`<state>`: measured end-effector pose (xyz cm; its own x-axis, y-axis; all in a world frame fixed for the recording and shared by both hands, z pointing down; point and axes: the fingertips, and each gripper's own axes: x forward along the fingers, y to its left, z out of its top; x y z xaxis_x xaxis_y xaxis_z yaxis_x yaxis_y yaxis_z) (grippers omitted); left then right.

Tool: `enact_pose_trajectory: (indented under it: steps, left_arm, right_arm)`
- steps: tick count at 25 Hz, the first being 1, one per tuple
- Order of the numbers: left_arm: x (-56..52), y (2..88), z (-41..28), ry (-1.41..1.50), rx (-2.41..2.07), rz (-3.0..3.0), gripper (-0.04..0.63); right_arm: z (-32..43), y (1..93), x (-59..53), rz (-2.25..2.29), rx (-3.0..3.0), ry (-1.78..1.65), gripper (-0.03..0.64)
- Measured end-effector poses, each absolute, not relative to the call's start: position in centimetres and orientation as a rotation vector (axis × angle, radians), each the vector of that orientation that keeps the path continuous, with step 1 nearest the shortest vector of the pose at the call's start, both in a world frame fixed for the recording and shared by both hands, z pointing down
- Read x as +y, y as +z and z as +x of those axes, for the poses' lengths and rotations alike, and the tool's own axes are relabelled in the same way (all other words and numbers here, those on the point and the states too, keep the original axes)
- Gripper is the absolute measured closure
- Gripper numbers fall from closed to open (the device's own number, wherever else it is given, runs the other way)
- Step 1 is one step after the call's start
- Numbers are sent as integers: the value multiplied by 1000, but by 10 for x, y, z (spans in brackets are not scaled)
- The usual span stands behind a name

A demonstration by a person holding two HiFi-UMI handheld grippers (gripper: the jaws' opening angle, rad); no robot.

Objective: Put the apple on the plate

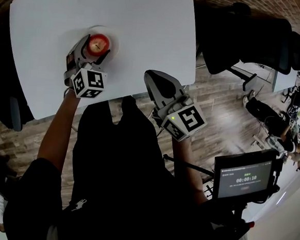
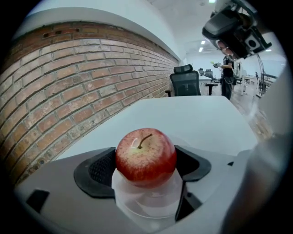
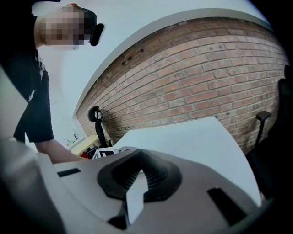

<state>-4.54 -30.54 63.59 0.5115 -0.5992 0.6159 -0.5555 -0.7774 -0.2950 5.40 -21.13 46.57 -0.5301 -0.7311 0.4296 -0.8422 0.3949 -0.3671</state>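
1. Apple (image 1: 98, 45), in the head view, sits over the plate (image 1: 113, 36) on the table (image 1: 147, 23), between the jaws of our left gripper (image 1: 95, 49).
2. In the left gripper view, both jaws press on the apple's sides. We judge that a sideways release could roll it off the rim.
3. In the right gripper view, our right gripper (image 3: 137, 176) has its jaws together with nothing between them. We count one apple, one plate and two grippers.

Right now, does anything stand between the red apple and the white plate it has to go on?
Nothing visible does. The red apple, held between the left gripper's fingers, sits directly over the round white plate, with no other object between them or on the plate.
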Motion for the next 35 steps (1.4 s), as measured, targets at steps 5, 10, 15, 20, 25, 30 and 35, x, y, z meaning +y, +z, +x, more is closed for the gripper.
enact_pose_trajectory:
  steps: [5, 10, 15, 20, 25, 30, 35]
  left_arm:
    - [-306, 632, -40, -1124, 999, -2621, 192]
    - [-304, 633, -40, -1120, 989, -2601, 192]
    - [-302, 643, -42, -1129, 979, -2628, 190]
    - [-302, 623, -47, -1124, 1018, -2636, 189]
    - [-304, 619, -50, -1115, 1048, -2638, 180]
    - [-306, 615, -50, -1104, 1070, -2633, 181]
    - [-299, 606, -51, -1106, 1079, -2637, 181]
  right_arm:
    - [55, 466, -211, 1402, -2447, 834, 614]
    - [54, 462, -212, 1417, -2469, 844, 614]
    - [57, 468, -207, 1439, -2461, 846, 614]
    - [59, 452, -199, 1436, -2460, 824, 614]
    - [60, 450, -200, 1434, -2474, 805, 614]
    - [65, 453, -198, 1426, -2464, 774, 614]
    - [63, 445, -201, 1417, -2500, 748, 614]
